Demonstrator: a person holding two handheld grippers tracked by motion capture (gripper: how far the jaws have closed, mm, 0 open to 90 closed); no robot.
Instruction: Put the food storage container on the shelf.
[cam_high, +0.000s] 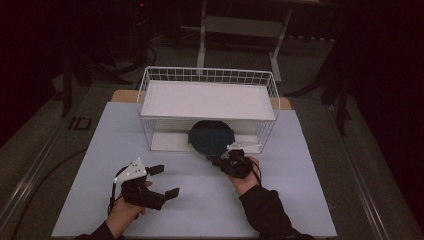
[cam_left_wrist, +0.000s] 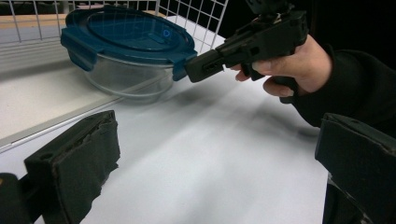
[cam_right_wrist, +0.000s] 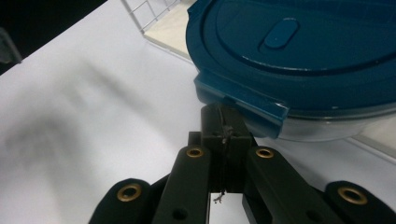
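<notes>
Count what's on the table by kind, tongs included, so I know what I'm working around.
Wire baskets: 1
Glass containers with a blue lid: 1
Tongs: 2, the left tongs open, the right tongs shut at the lid's clip
Total: 4

High view looks down on the table (cam_high: 200, 200); both gripper views, low and close, share the container (cam_left_wrist: 128, 46).

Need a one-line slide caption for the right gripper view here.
Shut right gripper meets a side clip of the blue-lidded glass container at the wire basket's open front.
</notes>
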